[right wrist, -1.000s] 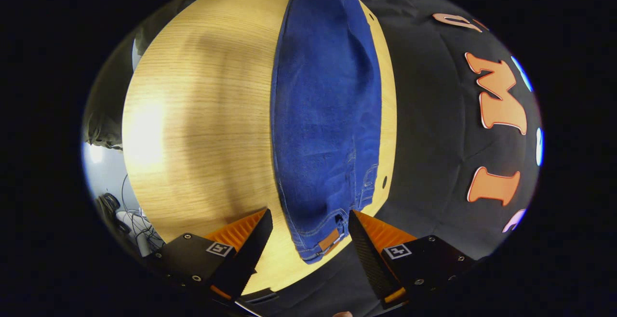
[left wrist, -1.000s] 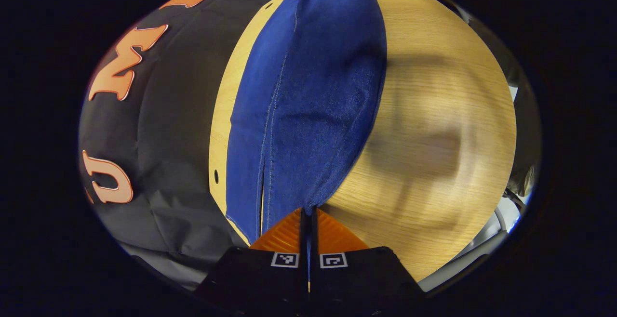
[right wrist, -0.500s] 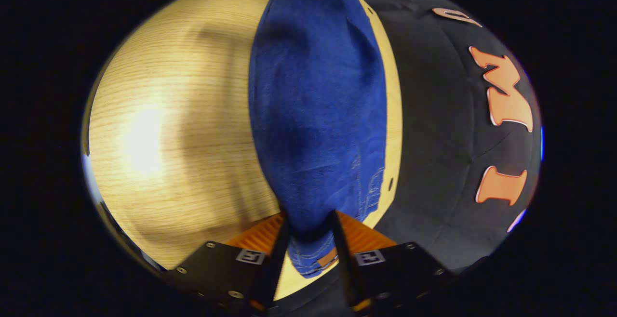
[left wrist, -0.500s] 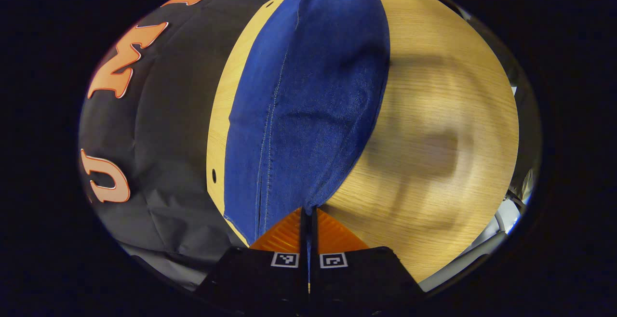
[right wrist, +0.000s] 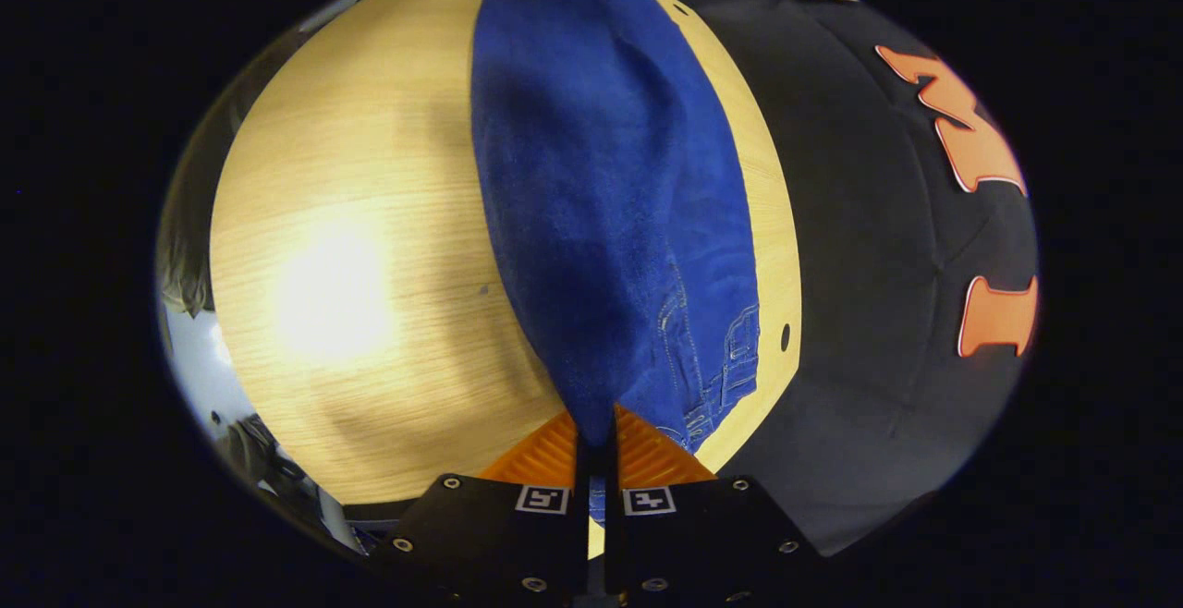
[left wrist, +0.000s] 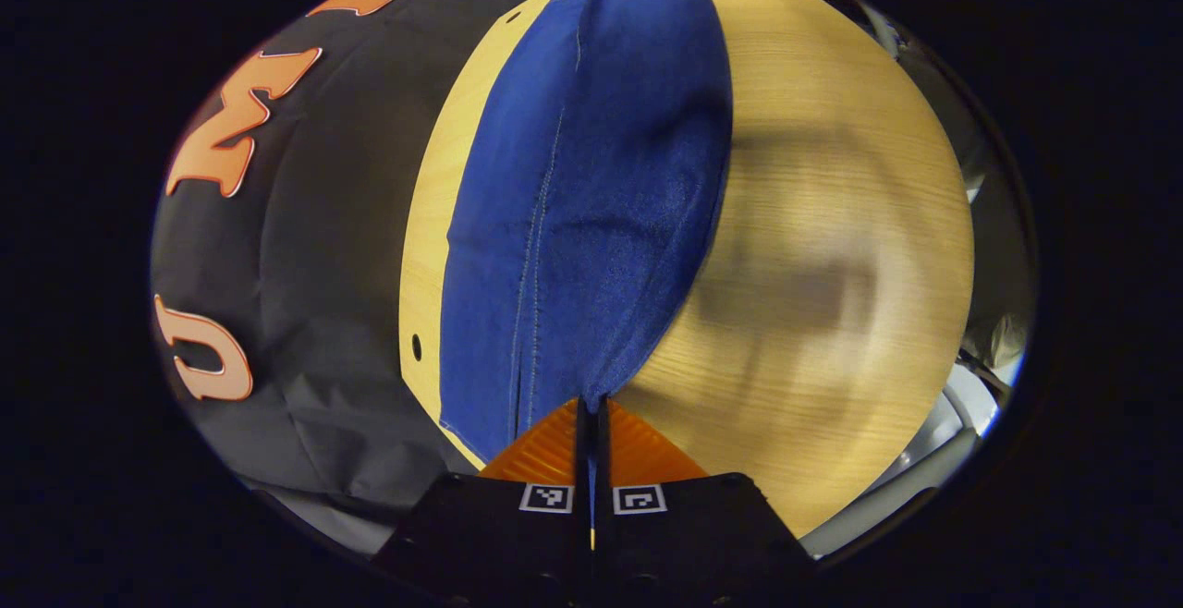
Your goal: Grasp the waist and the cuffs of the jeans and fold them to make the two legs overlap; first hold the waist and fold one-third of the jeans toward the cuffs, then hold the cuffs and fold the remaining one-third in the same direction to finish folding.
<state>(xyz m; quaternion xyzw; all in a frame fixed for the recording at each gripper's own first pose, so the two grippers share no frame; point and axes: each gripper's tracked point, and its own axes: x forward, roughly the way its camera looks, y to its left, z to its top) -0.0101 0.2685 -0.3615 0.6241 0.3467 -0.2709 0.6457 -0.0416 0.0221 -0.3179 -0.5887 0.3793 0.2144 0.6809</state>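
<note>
The blue jeans (left wrist: 591, 192) stretch lengthwise along the far edge of the wooden table (left wrist: 832, 220), the legs lying one over the other. In the left gripper view my left gripper (left wrist: 591, 402) is shut on the cuff end, the denim pinched between its fingers. In the right gripper view my right gripper (right wrist: 596, 431) is shut on the waist end of the jeans (right wrist: 610, 201), where belt loops and pocket stitching show just right of the fingers. The fabric rises slightly toward each gripper.
The table's far edge (right wrist: 772, 220) runs close beside the jeans, with the black booth wall (right wrist: 878, 220) right behind it. A wide stretch of bare wood (right wrist: 351, 266) lies on the near side. Cables and grey floor (right wrist: 250, 442) show past the table's end.
My right gripper moved in over the waist and shut on it; it stood open around the waistband a second ago. The left gripper stayed shut on the cuffs, shifting only slightly.
</note>
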